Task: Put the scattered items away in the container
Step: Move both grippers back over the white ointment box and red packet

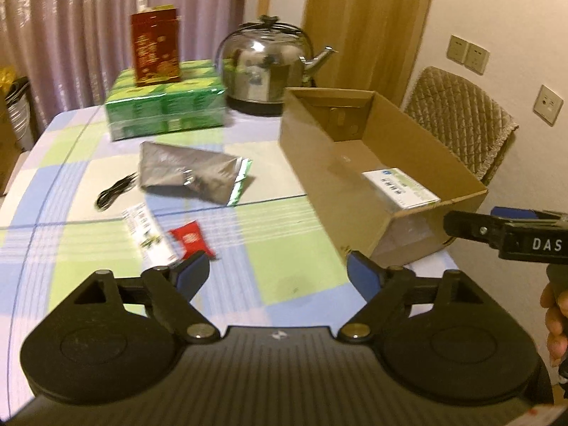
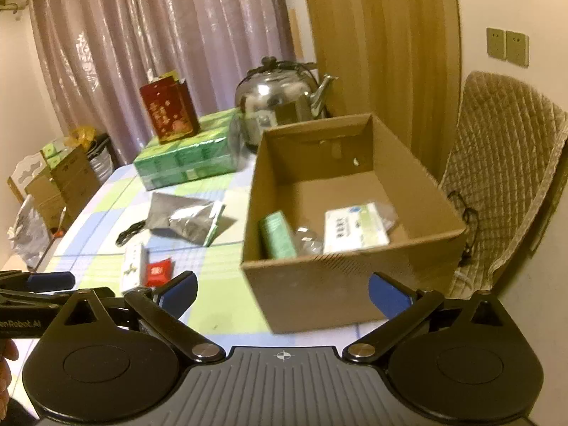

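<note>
An open cardboard box [image 1: 330, 163] [image 2: 319, 284] stands on the checked tablecloth. Inside lie a white-and-green packet [image 2: 355, 229] [image 1: 401, 188], a green carton [image 2: 278, 236] and a clear wrapper [image 2: 309, 239]. Scattered on the cloth left of the box are a silver foil pouch [image 1: 191, 172] [image 2: 184, 218], a black cable [image 1: 113, 191] [image 2: 131, 230], a white sachet [image 1: 149, 234] [image 2: 133, 266] and a small red packet [image 1: 191, 239] [image 2: 159, 271]. My left gripper [image 1: 277, 269] is open and empty, close to the red packet. My right gripper [image 2: 282, 291] is open and empty before the box's near wall.
At the table's back stand a green shrink-wrapped pack [image 1: 167, 101] with a red tin [image 1: 154, 48] on it, and a steel kettle [image 1: 266, 67]. A padded chair [image 2: 504, 177] stands right of the box. Cartons and bags [image 2: 60, 184] sit on the floor at left.
</note>
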### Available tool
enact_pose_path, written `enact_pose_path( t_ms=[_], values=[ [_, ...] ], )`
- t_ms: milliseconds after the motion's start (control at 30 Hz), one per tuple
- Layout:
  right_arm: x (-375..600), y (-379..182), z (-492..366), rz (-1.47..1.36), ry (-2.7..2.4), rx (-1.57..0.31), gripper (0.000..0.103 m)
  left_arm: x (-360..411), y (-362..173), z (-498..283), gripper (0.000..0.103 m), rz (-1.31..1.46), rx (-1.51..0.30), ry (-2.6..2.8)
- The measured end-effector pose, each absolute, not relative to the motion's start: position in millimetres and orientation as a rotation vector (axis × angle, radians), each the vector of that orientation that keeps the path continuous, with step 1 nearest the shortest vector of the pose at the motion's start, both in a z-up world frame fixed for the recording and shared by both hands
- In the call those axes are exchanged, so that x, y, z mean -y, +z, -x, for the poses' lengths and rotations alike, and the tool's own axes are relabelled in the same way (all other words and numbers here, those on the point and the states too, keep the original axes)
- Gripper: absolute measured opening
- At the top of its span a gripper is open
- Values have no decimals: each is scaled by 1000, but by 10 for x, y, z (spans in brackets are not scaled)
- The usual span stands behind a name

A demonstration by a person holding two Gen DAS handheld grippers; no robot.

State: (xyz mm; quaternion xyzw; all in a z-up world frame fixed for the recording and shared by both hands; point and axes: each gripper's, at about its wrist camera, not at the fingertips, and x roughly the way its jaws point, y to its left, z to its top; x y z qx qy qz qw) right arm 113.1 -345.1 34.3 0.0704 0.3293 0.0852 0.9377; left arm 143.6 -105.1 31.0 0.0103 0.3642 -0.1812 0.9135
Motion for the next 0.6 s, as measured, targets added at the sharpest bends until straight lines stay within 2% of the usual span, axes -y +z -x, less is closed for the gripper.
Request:
enact_pose_path(
  t_ms=[433, 600],
  values=[
    [3021, 234, -878, -111, 272, -717, 101, 297, 213, -1154, 101, 8, -786, -217],
    [2877, 183, -834, -96, 302, -734, 101, 109, 185, -1099, 102, 10, -795, -160]
  ],
)
